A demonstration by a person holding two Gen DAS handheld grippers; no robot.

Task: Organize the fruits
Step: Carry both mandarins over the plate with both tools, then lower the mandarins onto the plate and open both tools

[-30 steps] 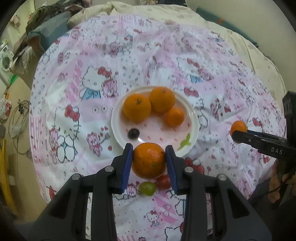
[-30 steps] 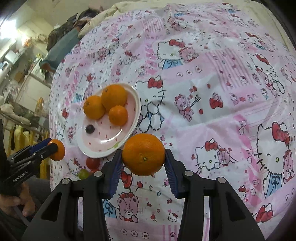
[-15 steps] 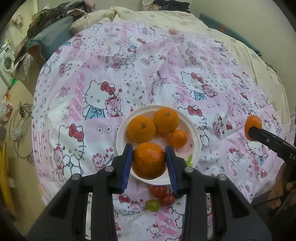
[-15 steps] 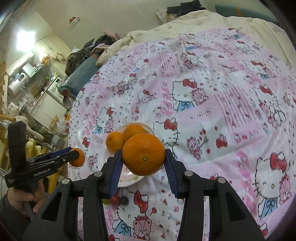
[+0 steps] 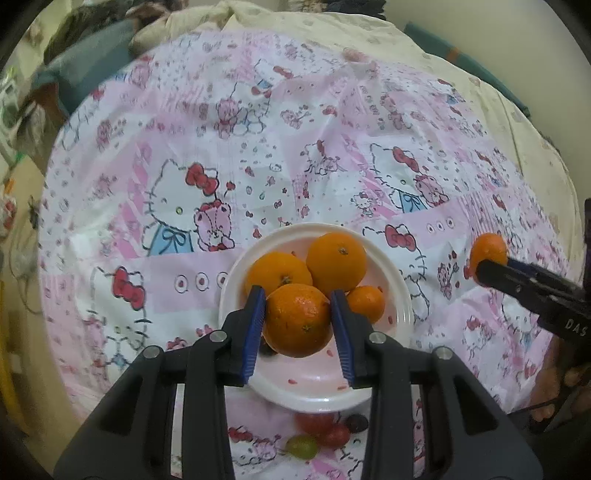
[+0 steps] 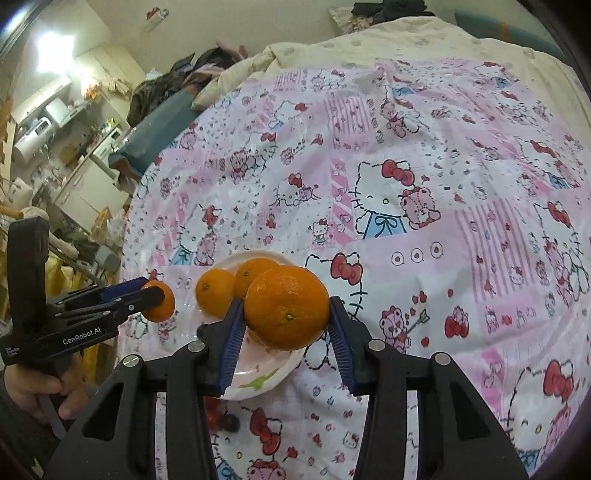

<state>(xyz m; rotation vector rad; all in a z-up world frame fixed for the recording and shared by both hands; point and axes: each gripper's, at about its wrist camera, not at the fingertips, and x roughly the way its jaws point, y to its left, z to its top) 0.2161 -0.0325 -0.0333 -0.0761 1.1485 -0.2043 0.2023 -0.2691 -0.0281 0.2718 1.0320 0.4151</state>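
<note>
A white plate (image 5: 402, 295) sits on the Hello Kitty cloth and holds three oranges (image 5: 337, 261). My left gripper (image 5: 298, 325) is shut on an orange (image 5: 298, 318) and holds it over the plate's near half. My right gripper (image 6: 286, 325) is shut on another orange (image 6: 286, 306), held above the plate's right edge (image 6: 269, 380). Each gripper shows in the other's view: the right one (image 5: 491, 258) off to the plate's right, the left one (image 6: 159, 301) at the plate's left.
Red and green grapes (image 5: 321, 432) lie on the cloth just in front of the plate. A cream duvet (image 5: 295, 22) and clothes lie beyond the cloth. Kitchen shelves (image 6: 55, 122) stand at the far left. The cloth's near edge drops off at the left.
My left gripper has carried its orange forward from in front of the plate to over it. My right gripper has moved left, toward the plate, with its orange.
</note>
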